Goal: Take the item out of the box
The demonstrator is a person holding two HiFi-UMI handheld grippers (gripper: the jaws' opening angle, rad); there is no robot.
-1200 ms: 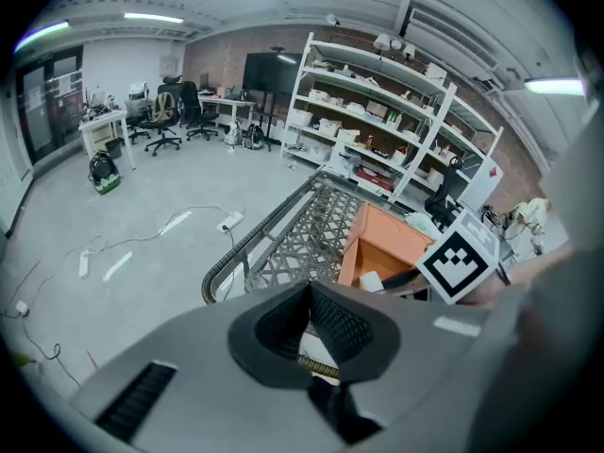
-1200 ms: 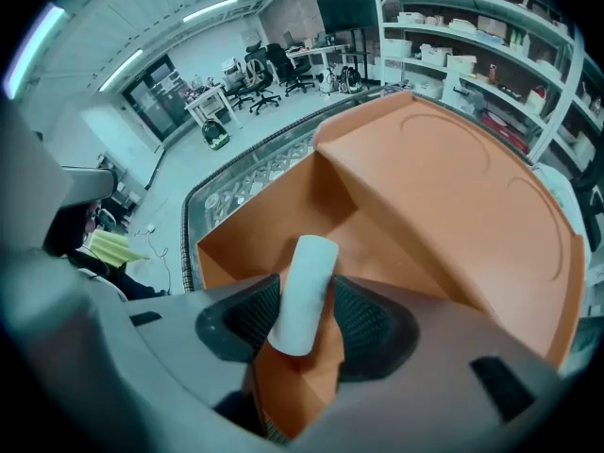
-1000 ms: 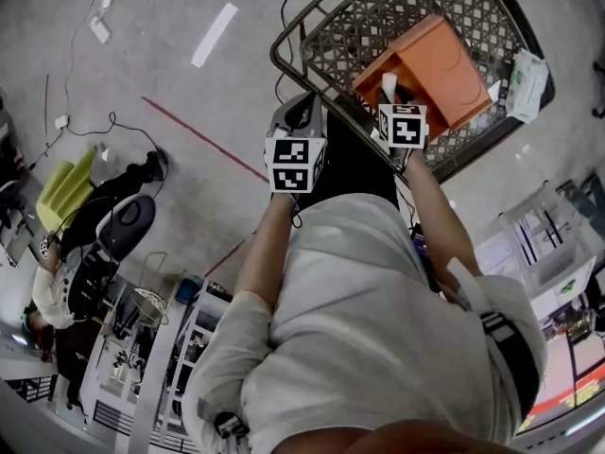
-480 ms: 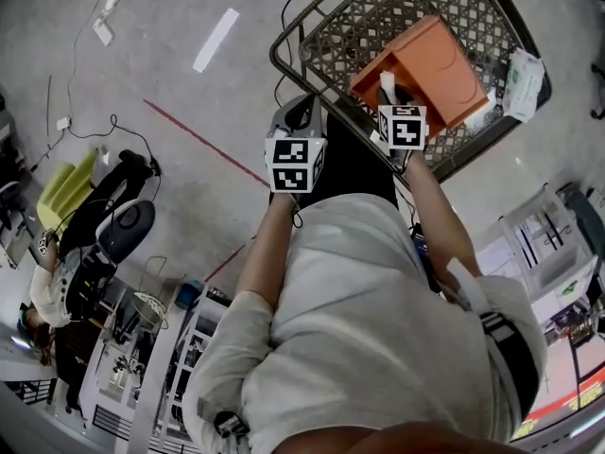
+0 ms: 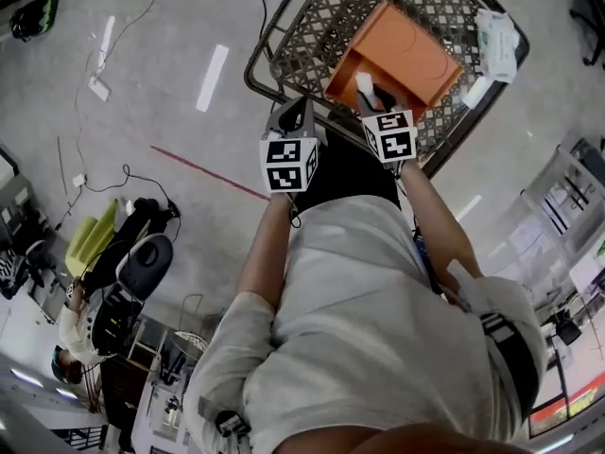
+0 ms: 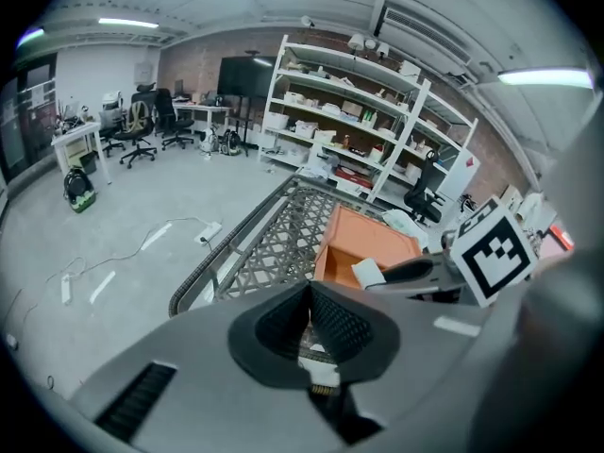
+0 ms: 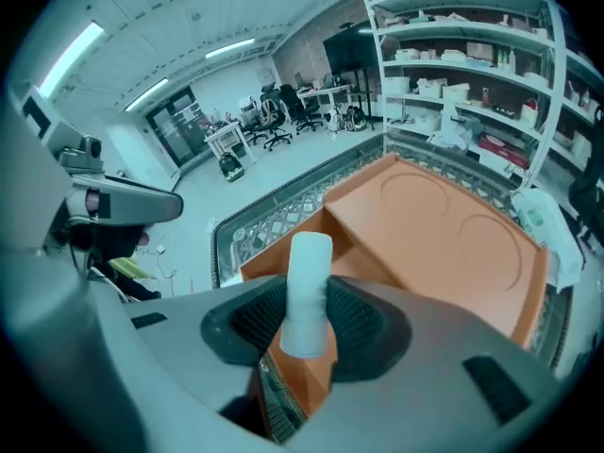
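Observation:
An orange box [image 5: 406,50] lies in a wire-mesh cart [image 5: 312,36] with its open end toward me. My right gripper [image 5: 371,93] is shut on a white cylindrical item [image 5: 364,85] at that open end. In the right gripper view the white item [image 7: 307,286] stands upright between the pads of the right gripper [image 7: 307,324], above the orange box [image 7: 444,234]. My left gripper [image 5: 295,112] hovers by the cart's near rim, left of the box. Its pads meet in the left gripper view, so the left gripper [image 6: 310,314] is shut on nothing. The white item [image 6: 366,272] shows there too.
A white packet [image 5: 496,41] lies on the cart's far right edge. Storage shelves [image 6: 359,121] stand behind the cart. A seated person [image 5: 76,329], black chairs and floor cables [image 5: 123,173] are off to the left. A red line [image 5: 208,171] crosses the floor.
The head view has swung, so the cart and both grippers sit higher and further left in it. The white item stays at the right gripper's tips by the box's open end.

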